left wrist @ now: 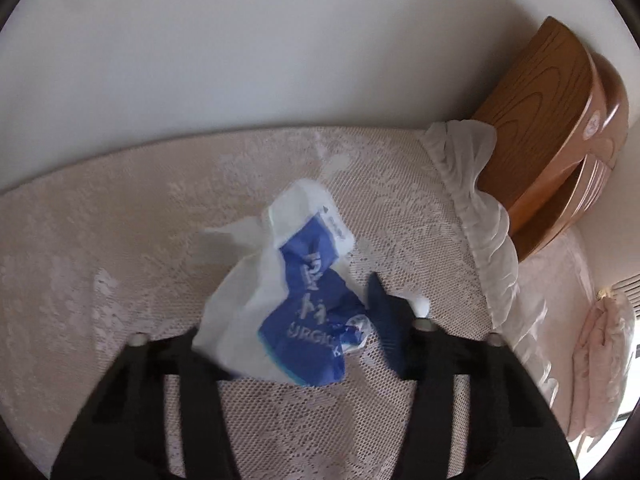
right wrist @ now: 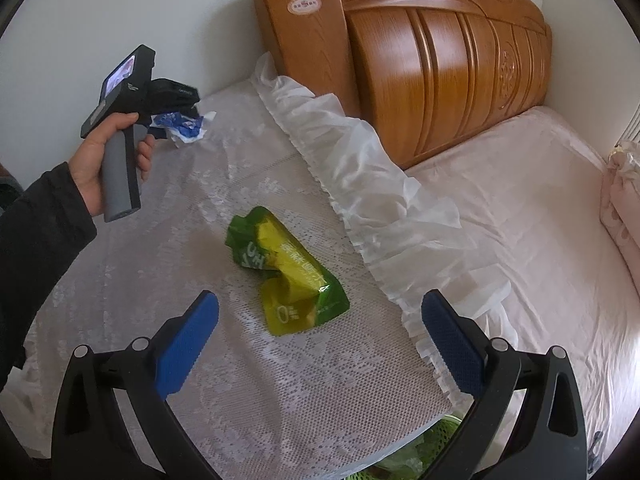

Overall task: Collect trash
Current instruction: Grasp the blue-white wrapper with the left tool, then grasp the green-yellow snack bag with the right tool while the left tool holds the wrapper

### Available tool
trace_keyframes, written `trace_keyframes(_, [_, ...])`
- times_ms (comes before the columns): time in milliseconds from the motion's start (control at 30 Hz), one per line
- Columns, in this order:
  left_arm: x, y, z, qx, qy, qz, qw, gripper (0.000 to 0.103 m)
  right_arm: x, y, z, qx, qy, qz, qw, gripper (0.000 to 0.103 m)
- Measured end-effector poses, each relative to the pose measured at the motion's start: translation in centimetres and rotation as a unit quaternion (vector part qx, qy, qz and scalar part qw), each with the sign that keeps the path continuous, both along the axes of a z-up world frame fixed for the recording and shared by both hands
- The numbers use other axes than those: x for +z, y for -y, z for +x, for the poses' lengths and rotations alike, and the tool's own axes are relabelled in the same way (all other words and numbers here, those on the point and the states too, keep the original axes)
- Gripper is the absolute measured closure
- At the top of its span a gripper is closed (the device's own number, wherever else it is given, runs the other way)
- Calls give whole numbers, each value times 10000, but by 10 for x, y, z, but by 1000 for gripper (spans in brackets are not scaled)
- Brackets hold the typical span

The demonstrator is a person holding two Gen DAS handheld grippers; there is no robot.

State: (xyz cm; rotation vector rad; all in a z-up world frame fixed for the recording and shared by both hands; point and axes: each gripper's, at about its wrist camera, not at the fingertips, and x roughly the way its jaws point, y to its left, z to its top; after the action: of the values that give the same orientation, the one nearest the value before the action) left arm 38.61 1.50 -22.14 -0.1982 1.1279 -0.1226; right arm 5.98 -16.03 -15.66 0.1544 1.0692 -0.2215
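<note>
A crumpled blue and white wrapper (left wrist: 296, 300) lies on the lace cloth (left wrist: 120, 240) near the wall. My left gripper (left wrist: 298, 316) is shut on it; the right blue pad (left wrist: 384, 312) presses its blue side, and the left pad is hidden behind the white part. The right wrist view shows a hand holding that left gripper (right wrist: 180, 120) with the wrapper (right wrist: 184, 126) in its fingers. A green and yellow pouch (right wrist: 286, 276) lies flat mid-cloth. My right gripper (right wrist: 320, 300) hangs open just above it, blue pads (right wrist: 188, 344) wide on either side, not touching.
The lace cloth (right wrist: 280, 380) has a white frilled edge (right wrist: 360, 168) toward the bed. A wooden headboard (right wrist: 440, 60) stands against the wall. A pink-sheeted bed (right wrist: 520, 220) lies to the right with pink bedding (right wrist: 624, 208). Something green and meshed (right wrist: 440, 436) shows below the cloth's edge.
</note>
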Motion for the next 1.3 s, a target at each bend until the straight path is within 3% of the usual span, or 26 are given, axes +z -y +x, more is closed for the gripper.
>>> trace_keyframes(300, [12,-8,-6,-278,287,143,9991,66,-9,0,8,318,-71,29,9995,2])
trace_keyframes(500, [41,-5,-50,-1046,755,650,9895,67,-21,-6,23,852,-224,-110,9960,2])
trace_keyframes(633, [58,-6,-87,-1328,829,808,9844,67,-26,-7,33,1020,-281,-209,9942,2])
trace_keyframes(900, [73,-26,-167,-1494,708,734,9835,66,-38,-8,36,1156,-458,-232,9920,2])
trace_keyframes(1167, [81,-42,-218,-1610,702,570,9828,66,-50,-6,45,1430,-546,-380,9875,3])
trace_keyframes(1300, [81,-45,-235,-1615,812,590,9818,66,-55,-10,54,1663,-608,-434,9832,13])
